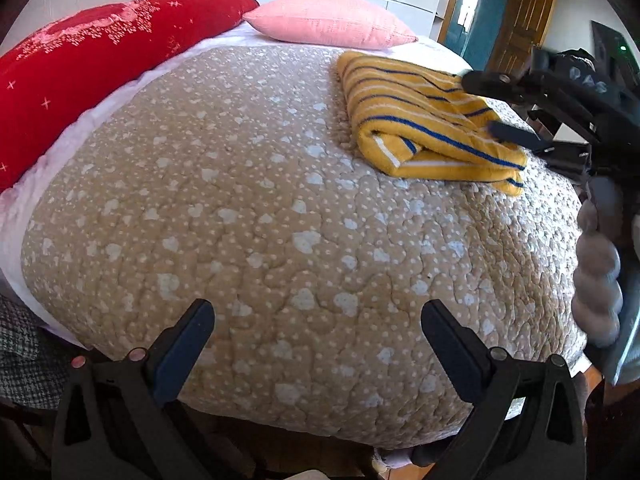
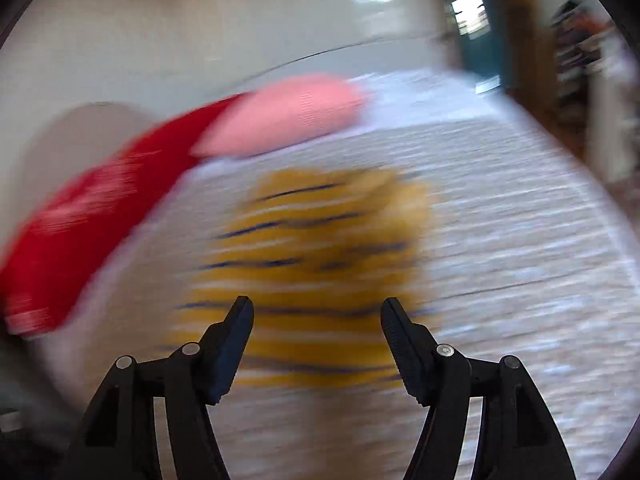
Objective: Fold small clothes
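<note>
Lying folded on the bed's tan quilt (image 1: 248, 216), the yellow striped garment (image 1: 424, 128) sits in the far right part of the quilt as the left wrist view shows it, near the right edge and just short of the pink pillow (image 1: 332, 20). Its thick rolled fold faces the near side; its right end lies under the right gripper's fingers.

Left gripper (image 1: 318, 312): jaws spread wide, nothing between them, held over the quilt's near edge. Ahead of it runs a broad bare stretch of quilt.

Right gripper (image 1: 486, 104): enters from the right edge of the left wrist view, a gloved hand (image 1: 598, 276) behind it. Its jaws stand apart over the garment's right end; from this view, contact with the cloth cannot be told. In the right wrist view, which is blurred, the gripper (image 2: 317, 308) shows spread fingers with the garment (image 2: 320, 240) lying ahead of and below them, not pinched.

Red pillow (image 1: 92, 64): along the quilt's left border, its right end touching the pink pillow. A white sheet (image 1: 120, 96) edges the quilt on that side.
</note>
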Available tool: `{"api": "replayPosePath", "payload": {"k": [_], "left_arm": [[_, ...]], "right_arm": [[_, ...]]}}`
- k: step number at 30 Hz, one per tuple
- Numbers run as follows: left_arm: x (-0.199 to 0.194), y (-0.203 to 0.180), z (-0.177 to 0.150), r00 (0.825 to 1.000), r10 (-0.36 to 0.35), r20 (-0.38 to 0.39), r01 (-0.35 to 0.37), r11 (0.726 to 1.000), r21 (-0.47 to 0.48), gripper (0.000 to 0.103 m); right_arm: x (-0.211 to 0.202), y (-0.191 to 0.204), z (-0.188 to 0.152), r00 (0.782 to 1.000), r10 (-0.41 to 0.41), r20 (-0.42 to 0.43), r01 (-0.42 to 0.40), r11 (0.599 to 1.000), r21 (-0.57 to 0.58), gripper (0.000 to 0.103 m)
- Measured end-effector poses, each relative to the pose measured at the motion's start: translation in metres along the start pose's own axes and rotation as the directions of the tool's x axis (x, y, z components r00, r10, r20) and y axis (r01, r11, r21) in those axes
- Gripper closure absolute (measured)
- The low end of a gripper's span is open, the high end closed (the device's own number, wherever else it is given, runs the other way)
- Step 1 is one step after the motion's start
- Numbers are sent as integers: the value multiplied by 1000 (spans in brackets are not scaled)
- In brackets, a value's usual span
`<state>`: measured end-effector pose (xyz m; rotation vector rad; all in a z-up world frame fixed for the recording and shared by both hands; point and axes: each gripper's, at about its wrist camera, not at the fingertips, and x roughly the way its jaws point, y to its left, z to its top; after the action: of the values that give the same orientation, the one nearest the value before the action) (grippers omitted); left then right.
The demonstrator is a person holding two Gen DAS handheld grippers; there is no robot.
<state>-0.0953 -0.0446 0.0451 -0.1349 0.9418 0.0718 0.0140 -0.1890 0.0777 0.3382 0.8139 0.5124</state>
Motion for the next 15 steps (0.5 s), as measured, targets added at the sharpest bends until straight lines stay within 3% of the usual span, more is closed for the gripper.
{"api": "replayPosePath", "payload": {"k": [2, 4, 6, 10, 15], "left_arm": [[-7, 9, -1, 1000, 18, 21, -18, 1000, -7, 0], [-12, 20, -2, 999, 36, 36, -35, 999, -24, 0], [-15, 31, -2, 998, 47, 46, -45, 998, -46, 0], [-17, 46, 1, 997, 51, 55, -46, 995, -94, 0], [-13, 47, 2, 998, 46, 48, -41, 995, -96, 0]], "right_arm": [[20, 9, -9, 981, 172, -88, -168, 985, 48, 31], [31, 7, -13, 970, 210, -122, -203, 977, 68, 31], [45, 5, -18, 973, 185, -140, -175, 981, 84, 31], [67, -4, -16, 979, 173, -108, -156, 977, 146, 31], [98, -11, -15, 919, 374, -125, -324, 897, 300, 27]]}}
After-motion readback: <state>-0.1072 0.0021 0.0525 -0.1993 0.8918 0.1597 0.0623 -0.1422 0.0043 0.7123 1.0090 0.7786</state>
